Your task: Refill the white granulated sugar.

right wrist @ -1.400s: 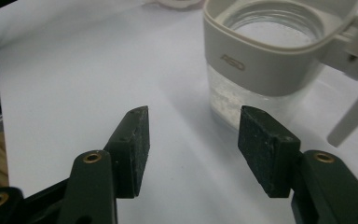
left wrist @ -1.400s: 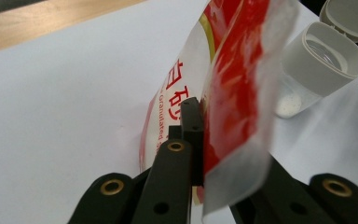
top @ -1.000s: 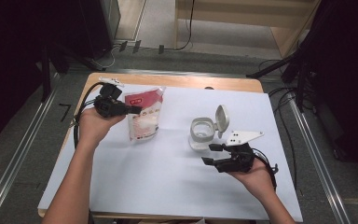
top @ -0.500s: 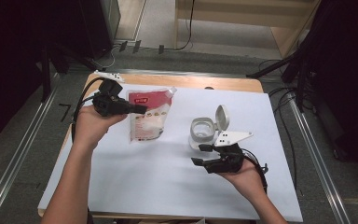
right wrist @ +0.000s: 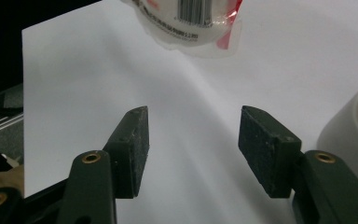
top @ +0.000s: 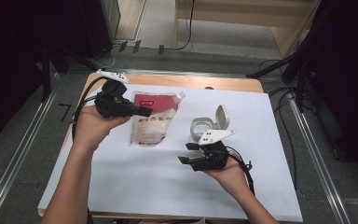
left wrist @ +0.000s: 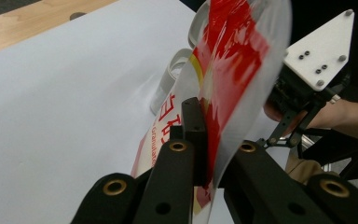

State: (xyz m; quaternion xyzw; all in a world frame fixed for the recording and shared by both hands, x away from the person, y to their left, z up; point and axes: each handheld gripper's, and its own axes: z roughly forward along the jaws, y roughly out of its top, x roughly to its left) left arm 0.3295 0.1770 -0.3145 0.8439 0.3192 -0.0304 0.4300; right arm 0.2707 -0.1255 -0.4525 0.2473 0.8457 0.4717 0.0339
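Observation:
A red and white spouted pouch (top: 151, 123) hangs from my left gripper (top: 144, 112), which is shut on the upper left edge of the pouch (left wrist: 233, 70). My left gripper (left wrist: 207, 135) holds it tilted over the white sheet. The pouch's barcoded lower end (right wrist: 191, 23) hangs just above or on the sheet, and I cannot tell which. My right gripper (top: 185, 153) is open and holds nothing, in front of a white round container (top: 200, 128) with its flip lid (top: 222, 116) raised. My right gripper (right wrist: 191, 140) points at the pouch, with the container (right wrist: 354, 126) to its right.
A white sheet (top: 121, 177) covers most of the wooden table (top: 191, 81). Cables trail from both grippers, and more lie on the floor behind the table. Metal rails (top: 18, 154) run along both sides.
My left hand has risen and lifted the pouch's top edge. My right gripper has moved left across the sheet toward the table's middle, its jaws the same width apart.

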